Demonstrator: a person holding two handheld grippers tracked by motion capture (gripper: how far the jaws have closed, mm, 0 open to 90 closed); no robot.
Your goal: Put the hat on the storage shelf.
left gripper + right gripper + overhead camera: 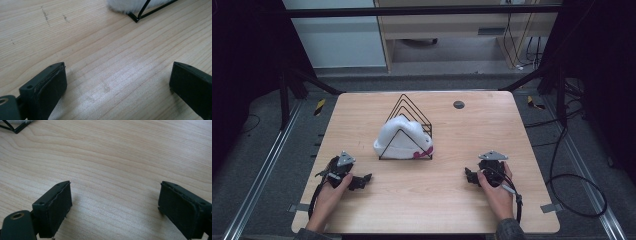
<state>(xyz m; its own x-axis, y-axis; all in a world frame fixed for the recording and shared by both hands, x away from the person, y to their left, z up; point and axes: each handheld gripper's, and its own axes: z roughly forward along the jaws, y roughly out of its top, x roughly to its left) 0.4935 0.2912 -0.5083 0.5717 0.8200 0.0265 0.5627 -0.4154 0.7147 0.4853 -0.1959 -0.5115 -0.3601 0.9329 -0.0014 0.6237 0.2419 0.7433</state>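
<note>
Hat, white w/ pink mark, sits mid-table inside black wire rack, draped between its triangular wires. Prob. soft, light, fuzzy, so likely best pinched at lower brim edge where it bulges out front-left. Wires stand in the way; could snag. Left gripper & right gripper both rest on wood table, jaws wide apart, holding nothing.
</note>
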